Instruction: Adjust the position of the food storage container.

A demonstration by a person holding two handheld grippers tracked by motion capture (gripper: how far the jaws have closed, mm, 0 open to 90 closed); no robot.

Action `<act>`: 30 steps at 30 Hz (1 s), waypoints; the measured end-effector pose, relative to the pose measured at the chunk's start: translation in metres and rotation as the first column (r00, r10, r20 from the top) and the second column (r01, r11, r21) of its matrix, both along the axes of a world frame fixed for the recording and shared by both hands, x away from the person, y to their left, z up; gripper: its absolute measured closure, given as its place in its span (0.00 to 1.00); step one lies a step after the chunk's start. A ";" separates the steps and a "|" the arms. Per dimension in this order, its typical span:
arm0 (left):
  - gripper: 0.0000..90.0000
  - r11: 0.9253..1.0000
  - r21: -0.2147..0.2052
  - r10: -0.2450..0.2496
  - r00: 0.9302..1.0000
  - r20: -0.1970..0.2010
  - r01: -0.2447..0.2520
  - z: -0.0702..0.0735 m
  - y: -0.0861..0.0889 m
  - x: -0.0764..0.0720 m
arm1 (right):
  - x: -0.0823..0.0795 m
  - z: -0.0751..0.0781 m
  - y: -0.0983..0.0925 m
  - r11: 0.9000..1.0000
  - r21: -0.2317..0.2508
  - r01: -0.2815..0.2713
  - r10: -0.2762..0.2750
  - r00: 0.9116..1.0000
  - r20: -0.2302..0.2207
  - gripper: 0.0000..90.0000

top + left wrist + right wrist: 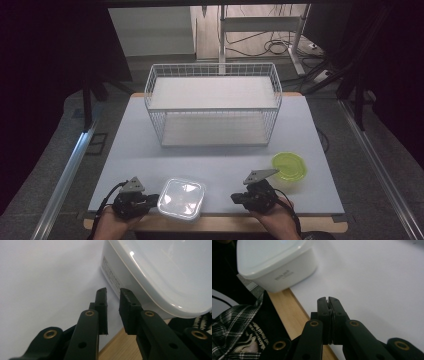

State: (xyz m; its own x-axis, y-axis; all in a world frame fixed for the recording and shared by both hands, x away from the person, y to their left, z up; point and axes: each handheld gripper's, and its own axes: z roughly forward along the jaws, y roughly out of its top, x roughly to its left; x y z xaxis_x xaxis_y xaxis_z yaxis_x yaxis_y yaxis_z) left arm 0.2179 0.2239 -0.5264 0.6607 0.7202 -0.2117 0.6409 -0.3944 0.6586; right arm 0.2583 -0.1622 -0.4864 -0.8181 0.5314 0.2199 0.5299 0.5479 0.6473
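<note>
Nearest you, at the table's (150,150) front edge, sits the lidded white container (181,198), between your two hands and overhanging the edge slightly in the right gripper view (275,263). Your left gripper (152,200) is just beside its left wall; in the left gripper view (113,302) the jaws stand nearly together with a thin slot between them, and nothing lies in that slot, the container's (160,275) labelled wall passing just to one side. Whether one pad brushes that wall, you cannot tell. Your right gripper (236,198) sits well apart from the container, jaws pressed flat together and empty (328,305). Judgement: the step in hand is taking hold of the container, probably for the white wire basket (212,102) at the back. To do it well, spread the left jaws wide before advancing, straddle the lid rim or a corner rather than the smooth wall, and keep the box level; pull it inward from the edge first, since a nudge could tip it off. A yellow-green round container (289,166) rests to the right.
</note>
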 end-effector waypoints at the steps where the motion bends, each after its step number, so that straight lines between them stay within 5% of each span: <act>1: 0.86 1.000 0.000 0.000 1.000 0.000 0.000 0.000 0.000 0.000 | 0.000 0.000 0.000 1.000 0.000 0.000 0.000 1.000 0.000 0.98; 6: 0.86 0.999 -0.035 -0.030 1.000 0.001 0.030 0.001 -0.018 -0.001 | -0.003 -0.005 0.009 0.999 0.004 -0.035 0.035 0.999 -0.020 0.98; 13: 0.86 0.998 -0.028 -0.060 0.998 -0.002 0.060 0.006 -0.021 -0.008 | -0.005 -0.009 0.013 0.998 0.018 -0.064 0.065 0.997 -0.047 0.99; 20: 0.89 0.995 -0.012 -0.100 0.995 0.006 0.101 0.011 -0.032 -0.011 | -0.008 -0.011 0.023 0.991 0.087 -0.103 0.112 0.989 -0.100 0.99; 30: 0.93 0.995 -0.001 -0.102 0.995 0.011 0.102 0.013 -0.051 0.003 | -0.003 -0.009 0.015 0.997 0.061 -0.049 0.053 0.996 -0.074 0.99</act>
